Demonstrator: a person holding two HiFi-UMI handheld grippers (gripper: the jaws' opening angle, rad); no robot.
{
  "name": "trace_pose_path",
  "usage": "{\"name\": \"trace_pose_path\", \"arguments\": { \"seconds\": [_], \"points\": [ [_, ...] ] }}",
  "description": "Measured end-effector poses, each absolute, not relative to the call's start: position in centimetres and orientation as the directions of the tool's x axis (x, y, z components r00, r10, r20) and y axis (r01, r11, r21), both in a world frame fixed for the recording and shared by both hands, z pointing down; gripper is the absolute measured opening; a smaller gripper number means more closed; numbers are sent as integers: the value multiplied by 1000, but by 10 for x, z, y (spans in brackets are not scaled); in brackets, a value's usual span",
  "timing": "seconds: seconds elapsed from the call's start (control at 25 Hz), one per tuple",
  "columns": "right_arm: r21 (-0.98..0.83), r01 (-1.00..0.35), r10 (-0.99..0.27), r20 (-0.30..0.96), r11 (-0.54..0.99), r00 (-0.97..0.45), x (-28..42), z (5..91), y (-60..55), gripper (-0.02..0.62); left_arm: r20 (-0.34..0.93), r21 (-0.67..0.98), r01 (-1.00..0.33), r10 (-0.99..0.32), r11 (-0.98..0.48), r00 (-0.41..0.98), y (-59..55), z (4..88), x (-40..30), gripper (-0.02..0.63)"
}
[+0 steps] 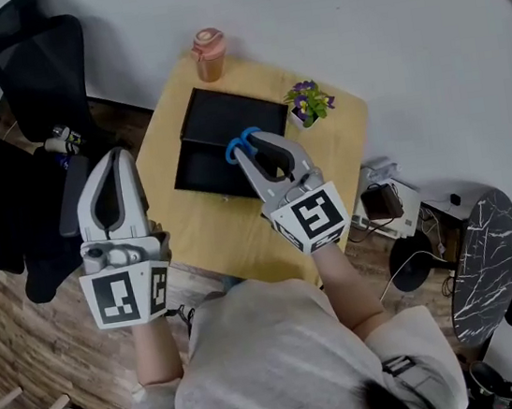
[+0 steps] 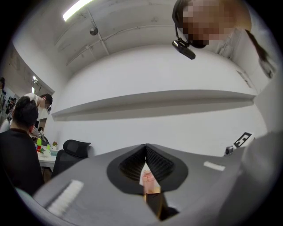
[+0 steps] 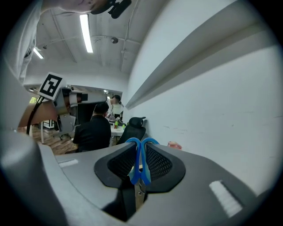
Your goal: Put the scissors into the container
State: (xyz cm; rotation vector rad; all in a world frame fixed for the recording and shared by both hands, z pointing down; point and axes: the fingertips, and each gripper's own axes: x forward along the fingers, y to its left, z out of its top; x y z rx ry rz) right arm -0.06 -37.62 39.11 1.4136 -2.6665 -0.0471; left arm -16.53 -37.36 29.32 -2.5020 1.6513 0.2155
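Note:
The scissors (image 1: 241,141), with blue handles, are clamped in my right gripper (image 1: 248,148), handles poking out past the fingertips. They hang over the near right part of the black box-like container (image 1: 216,119) on the wooden table (image 1: 208,229). In the right gripper view the blue handles (image 3: 139,163) sit squeezed between the ribbed pads of the gripper (image 3: 140,148), the metal blades pointing back toward the camera. My left gripper (image 1: 115,157) is shut and empty, held off the table's left edge. Its pads (image 2: 132,161) meet at the tip.
A pink cup (image 1: 209,54) stands at the table's far edge and shows through the left jaws as well (image 2: 148,178). A small potted flower (image 1: 309,101) stands right of the container. A black office chair (image 1: 37,59) is at far left, a marble side table (image 1: 483,257) at right.

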Motion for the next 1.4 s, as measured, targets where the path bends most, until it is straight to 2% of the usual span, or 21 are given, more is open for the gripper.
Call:
{"name": "trace_pose_path", "arguments": {
  "seconds": [0.76,1.4],
  "points": [
    [141,-653,-632,466,744,-620,-39,525,-394,74,-127,-24,-938,-929,-347,347,-380,320,-176,58],
    [82,-616,-529,608,784,-592,-64,587,-412,74,-105,-24,-952,-946,-305,306,-374,327,-187,58]
  ]
}}
